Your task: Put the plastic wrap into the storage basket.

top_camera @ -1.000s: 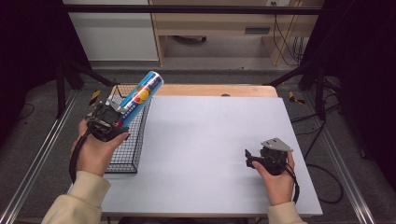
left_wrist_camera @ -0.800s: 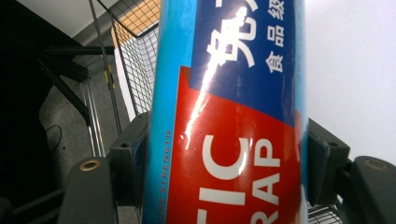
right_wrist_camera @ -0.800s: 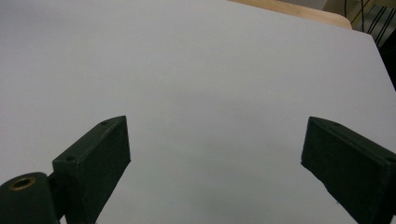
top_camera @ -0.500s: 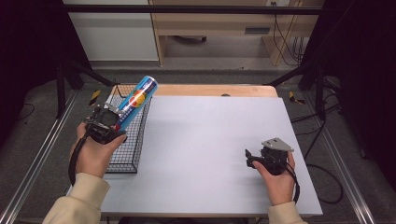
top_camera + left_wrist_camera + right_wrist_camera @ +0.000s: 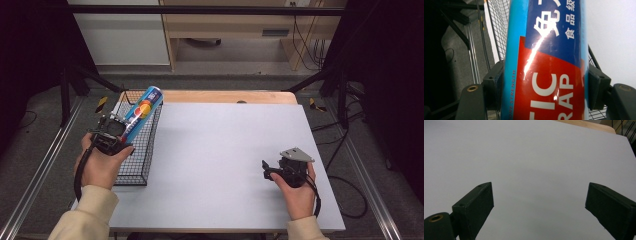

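A long blue tube with a red label (image 5: 141, 111) slants up and to the right above the black wire basket (image 5: 131, 170) at the table's left edge. My left gripper (image 5: 116, 134) is shut on the tube's lower part. In the left gripper view both pads (image 5: 496, 82) press the sides of the tube (image 5: 549, 62), whose label reads white letters on red and blue. My right gripper (image 5: 266, 169) rests at the right front of the table, held by a hand. Its jaws stand wide apart, and my right gripper (image 5: 539, 200) has nothing but bare table between them.
A grey mat (image 5: 225, 150) covers the wooden table (image 5: 225, 96). The basket's mesh floor lies under the tube. Metal rails (image 5: 37, 175) run along the left side, and cables (image 5: 345, 150) lie on the floor at the right. A cabinet (image 5: 120, 35) and a bench stand beyond.
My left gripper has carried the tube slightly left and down toward the basket, still tilted the same way. The right gripper has stayed where it was.
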